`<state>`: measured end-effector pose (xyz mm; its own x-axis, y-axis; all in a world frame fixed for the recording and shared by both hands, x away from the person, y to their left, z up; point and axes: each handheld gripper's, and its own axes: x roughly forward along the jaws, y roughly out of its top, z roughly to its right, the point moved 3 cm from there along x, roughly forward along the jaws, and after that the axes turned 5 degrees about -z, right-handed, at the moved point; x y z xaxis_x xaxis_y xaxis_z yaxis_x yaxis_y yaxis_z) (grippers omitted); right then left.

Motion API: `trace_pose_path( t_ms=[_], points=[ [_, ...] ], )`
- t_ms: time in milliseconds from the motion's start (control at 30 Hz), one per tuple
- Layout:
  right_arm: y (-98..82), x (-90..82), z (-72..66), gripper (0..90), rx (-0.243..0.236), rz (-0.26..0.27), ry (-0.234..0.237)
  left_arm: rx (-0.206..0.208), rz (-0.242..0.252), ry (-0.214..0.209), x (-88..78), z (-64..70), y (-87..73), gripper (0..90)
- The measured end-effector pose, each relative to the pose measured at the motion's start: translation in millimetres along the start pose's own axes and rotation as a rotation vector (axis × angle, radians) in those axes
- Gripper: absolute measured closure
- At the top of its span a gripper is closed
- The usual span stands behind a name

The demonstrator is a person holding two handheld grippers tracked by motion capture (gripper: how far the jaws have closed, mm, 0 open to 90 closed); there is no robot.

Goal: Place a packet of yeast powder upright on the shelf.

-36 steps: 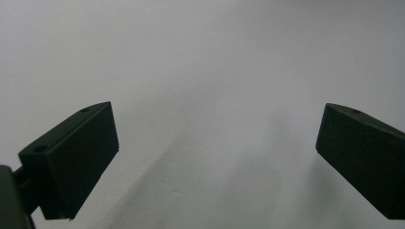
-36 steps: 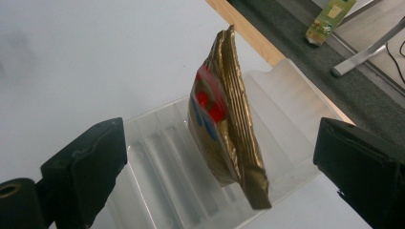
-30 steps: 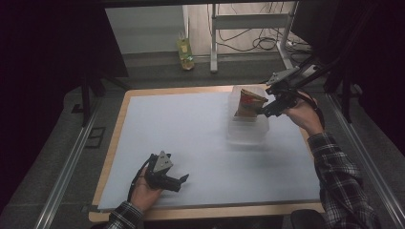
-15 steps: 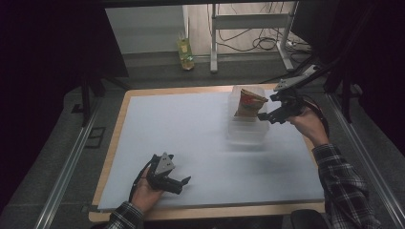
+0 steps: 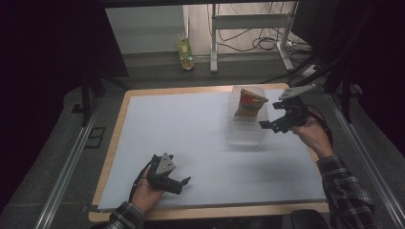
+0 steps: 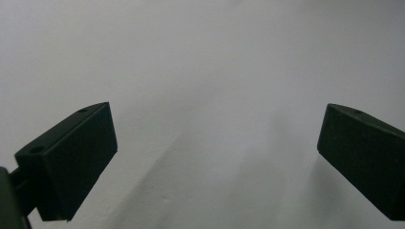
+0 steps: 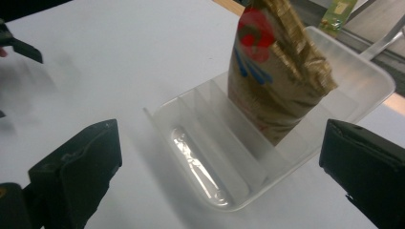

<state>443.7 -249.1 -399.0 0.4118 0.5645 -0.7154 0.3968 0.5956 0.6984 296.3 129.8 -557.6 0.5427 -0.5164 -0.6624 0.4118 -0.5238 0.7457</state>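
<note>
Right gripper (image 5: 273, 116): jaws wide, empty, just right of the clear bin (image 5: 246, 134).
Snack bag (image 5: 248, 103): upright in bin's far compartment.
Left gripper (image 5: 184, 185): jaws wide, over bare white mat (image 5: 191, 129) near front edge.

You face wooden table (image 5: 119, 125) topped with pale blue-white mat (image 5: 191, 133). Grey floor (image 5: 153, 62) beyond far edge. White metal frame legs (image 5: 213, 38) stand there, black cables (image 5: 258, 44) tangled between. Small yellow-green bottle (image 5: 185, 50) on floor. Metal rails (image 5: 62, 176) flank both sides. Surroundings dark, light dim.
</note>
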Motion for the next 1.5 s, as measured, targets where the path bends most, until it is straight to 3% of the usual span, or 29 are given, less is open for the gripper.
trace_pose_path(
  t_ms=[933,1500],
  points=[
    [-37.3,-15.1,-32.3,0.1,0.033,0.012,-0.016,0.002,0.001,0.001,-0.6,-0.4,0.2,0.0],
    [-54.1,-20.1,-54.1,0.0,0.03,0.021,0.002,-0.001,0.003,0.005,-1.0,-0.1,0.4,0.0]
  ],
)
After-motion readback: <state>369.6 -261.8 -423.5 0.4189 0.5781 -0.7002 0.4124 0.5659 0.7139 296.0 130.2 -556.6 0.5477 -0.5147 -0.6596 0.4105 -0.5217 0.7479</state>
